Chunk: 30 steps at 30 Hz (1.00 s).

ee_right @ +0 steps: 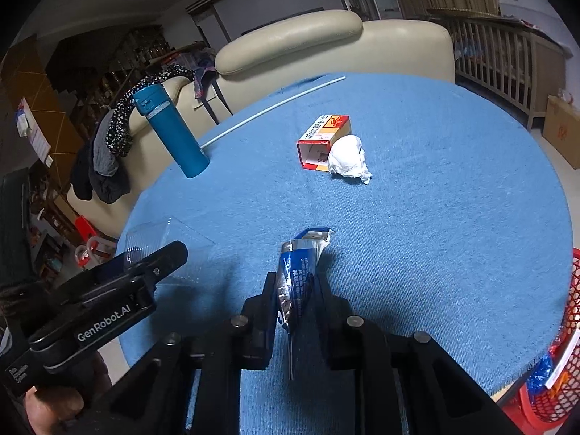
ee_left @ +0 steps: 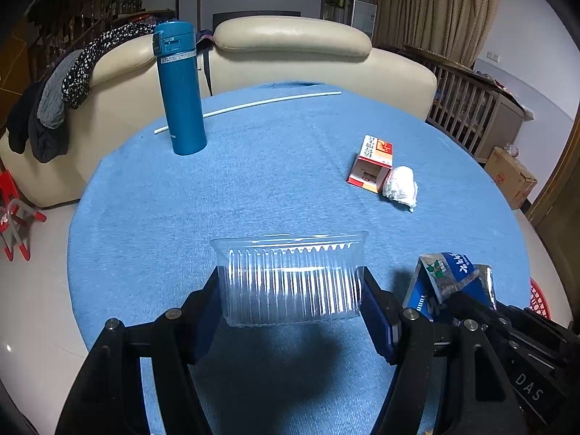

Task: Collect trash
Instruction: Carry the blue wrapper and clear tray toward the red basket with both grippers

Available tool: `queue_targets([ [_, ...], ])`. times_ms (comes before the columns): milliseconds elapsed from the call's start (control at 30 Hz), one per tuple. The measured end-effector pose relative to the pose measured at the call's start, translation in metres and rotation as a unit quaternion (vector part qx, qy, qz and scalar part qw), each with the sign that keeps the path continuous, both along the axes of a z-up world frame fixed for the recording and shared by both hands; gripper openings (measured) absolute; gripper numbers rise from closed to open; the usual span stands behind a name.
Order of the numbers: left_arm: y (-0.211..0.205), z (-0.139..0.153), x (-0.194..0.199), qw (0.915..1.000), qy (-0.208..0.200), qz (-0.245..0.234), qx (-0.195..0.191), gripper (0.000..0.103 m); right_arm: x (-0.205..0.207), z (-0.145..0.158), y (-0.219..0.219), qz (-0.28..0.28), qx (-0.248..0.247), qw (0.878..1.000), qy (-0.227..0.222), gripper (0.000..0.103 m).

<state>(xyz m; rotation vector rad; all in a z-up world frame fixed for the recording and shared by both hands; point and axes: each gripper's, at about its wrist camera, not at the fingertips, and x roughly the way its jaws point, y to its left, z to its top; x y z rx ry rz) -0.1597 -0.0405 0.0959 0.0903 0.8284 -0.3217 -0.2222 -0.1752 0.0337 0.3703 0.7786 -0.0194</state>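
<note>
My left gripper [ee_left: 291,290] is shut on a clear ribbed plastic container [ee_left: 290,279], held just above the blue tablecloth [ee_left: 253,181]. My right gripper [ee_right: 295,290] is shut on a crumpled blue and silver snack wrapper [ee_right: 299,264], which also shows in the left wrist view [ee_left: 447,279]. An open red and orange carton [ee_left: 371,163] lies on its side mid-table with a crumpled white tissue [ee_left: 400,185] touching it; both show in the right wrist view, the carton [ee_right: 324,139] and the tissue [ee_right: 348,159]. The left gripper's body [ee_right: 108,301] shows at the left of the right wrist view.
A tall blue thermos [ee_left: 179,87] stands at the far left of the table with a white straw [ee_left: 246,107] lying behind it. A cream sofa [ee_left: 290,47] sits beyond the table. A red mesh basket [ee_right: 558,362] holding trash stands at the table's right edge.
</note>
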Motion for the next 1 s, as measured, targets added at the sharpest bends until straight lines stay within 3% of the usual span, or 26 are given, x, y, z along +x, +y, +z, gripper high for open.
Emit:
queue_targets([
  [467,-0.011,0.009,-0.016,0.9998,-0.014,-0.010,0.005,0.071,-0.020,0.009,-0.012,-0.021,-0.007,0.999,-0.023,0.020],
  [1000,-0.058,0.008,-0.041,0.9976,-0.022,-0.056,0.034,0.071,-0.054,0.014,-0.048,-0.068,-0.006,0.996,-0.048,0.020],
])
